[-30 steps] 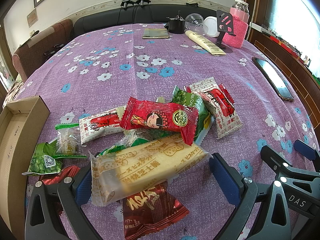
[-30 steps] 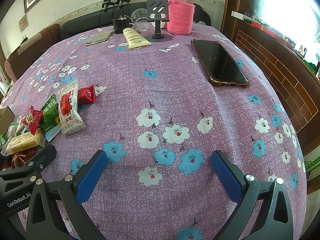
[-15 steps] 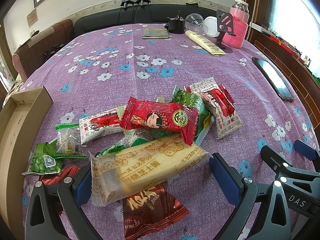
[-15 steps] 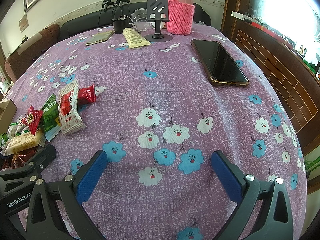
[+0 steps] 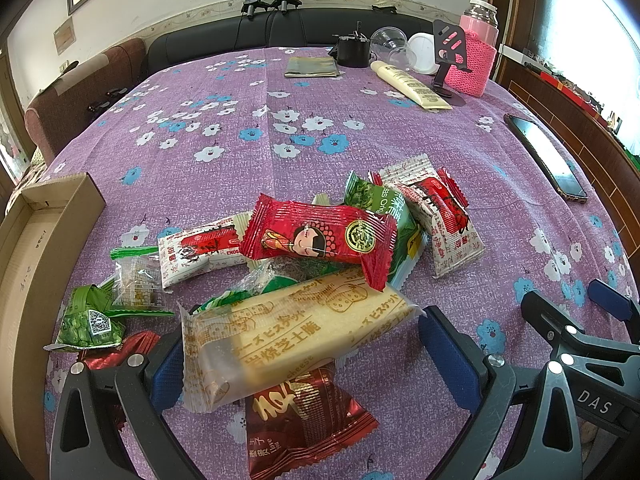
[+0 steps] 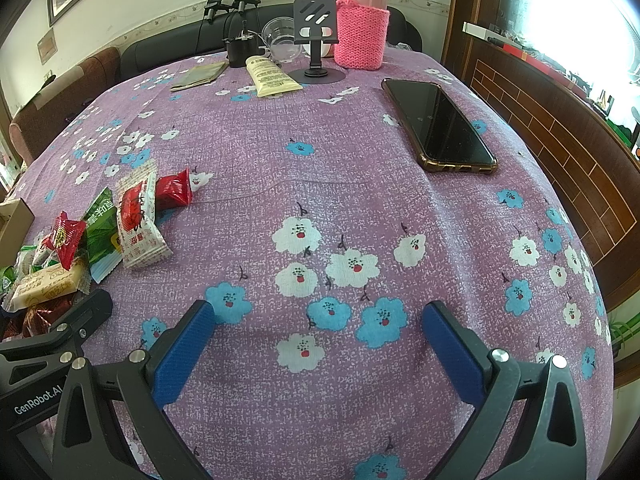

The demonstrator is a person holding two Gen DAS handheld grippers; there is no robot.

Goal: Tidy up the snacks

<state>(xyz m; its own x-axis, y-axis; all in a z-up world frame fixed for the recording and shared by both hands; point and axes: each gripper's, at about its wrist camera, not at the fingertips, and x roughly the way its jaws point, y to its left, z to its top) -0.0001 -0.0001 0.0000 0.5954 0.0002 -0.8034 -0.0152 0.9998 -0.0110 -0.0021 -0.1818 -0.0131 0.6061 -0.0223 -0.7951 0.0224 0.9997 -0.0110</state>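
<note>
Floral tablecloth (image 6: 360, 184) | left gripper (image 5: 304, 360) spread around cheese biscuit pack (image 5: 288, 332) | right gripper (image 6: 320, 344) spread

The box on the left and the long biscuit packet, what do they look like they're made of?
The box looks like plain brown cardboard: matte, with folded flaps. The biscuit packet seems to be thin, semi-clear plastic film: glossy, crinkled, with crimped ends and the biscuit showing through.
</note>
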